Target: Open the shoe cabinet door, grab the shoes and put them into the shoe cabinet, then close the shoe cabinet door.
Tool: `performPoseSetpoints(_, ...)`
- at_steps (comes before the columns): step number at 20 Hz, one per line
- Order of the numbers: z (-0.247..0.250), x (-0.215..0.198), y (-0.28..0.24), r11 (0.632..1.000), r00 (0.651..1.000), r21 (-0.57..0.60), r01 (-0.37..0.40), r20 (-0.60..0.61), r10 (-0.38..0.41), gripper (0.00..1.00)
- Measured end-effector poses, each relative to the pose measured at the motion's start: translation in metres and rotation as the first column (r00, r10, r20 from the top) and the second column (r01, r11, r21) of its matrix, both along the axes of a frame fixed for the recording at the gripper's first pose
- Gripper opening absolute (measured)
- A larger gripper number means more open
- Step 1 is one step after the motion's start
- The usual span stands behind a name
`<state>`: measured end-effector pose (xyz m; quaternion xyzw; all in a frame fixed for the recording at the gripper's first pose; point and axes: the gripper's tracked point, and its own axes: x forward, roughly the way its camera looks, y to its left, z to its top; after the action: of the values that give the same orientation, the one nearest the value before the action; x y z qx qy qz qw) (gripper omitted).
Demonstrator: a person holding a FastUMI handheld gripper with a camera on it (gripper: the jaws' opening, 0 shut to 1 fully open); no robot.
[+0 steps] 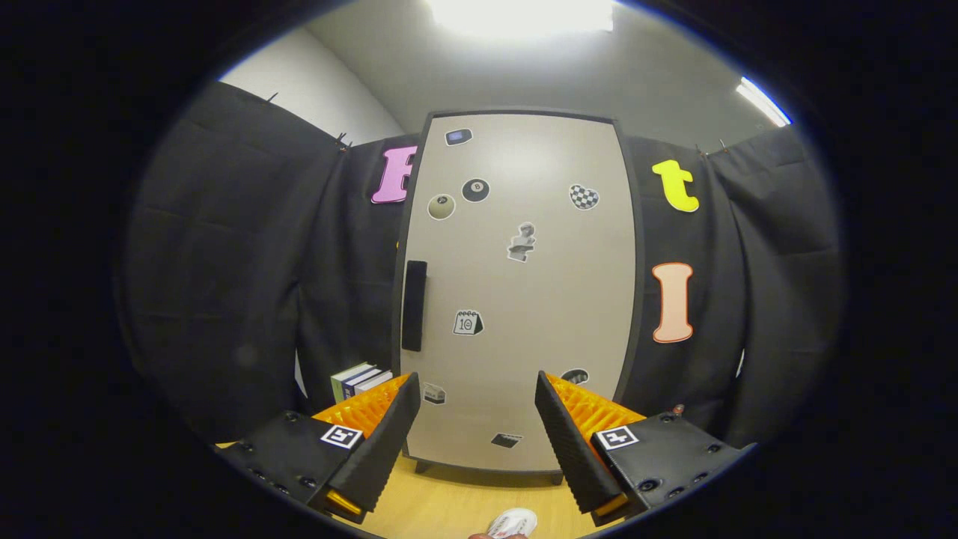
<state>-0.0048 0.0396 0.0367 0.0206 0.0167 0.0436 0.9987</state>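
The gripper (479, 434) is spread wide and holds nothing. Beyond its fingers stands the shoe cabinet (524, 299) on the wooden surface (464, 501), door shut, its dark handle (414, 305) at the left edge. Books (359, 380) stand left of the cabinet. A white shoe (513, 522) lies between the fingers, below them.

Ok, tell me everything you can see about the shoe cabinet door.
The shoe cabinet door is a tall, pale beige panel with a smooth matte look, set in a dark frame. It is shut and upright, standing on short dark feet on the wooden floor. A black vertical handle sits at its left edge. Several small stickers dot its face. The gripper is open, fingers spread in front of the door's lower part, not touching it.
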Motion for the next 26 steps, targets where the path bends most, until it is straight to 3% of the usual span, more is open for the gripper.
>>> performPoseSetpoints(9, 0.058, 0.087, 0.043, 0.999, 0.998, -0.037, -0.003, 0.068, 0.006, 0.97)
performPoseSetpoints(16, 0.039, 0.163, 0.067, 0.996, 0.996, -0.017, 0.091, 0.023, -0.090, 0.97)
performPoseSetpoints(21, 0.015, 0.198, 0.073, 0.990, 0.987, 0.037, 0.134, -0.090, -0.130, 0.92)
performPoseSetpoints(26, 0.013, 0.202, 0.081, 0.989, 0.985, 0.061, 0.134, -0.121, -0.126, 0.58)
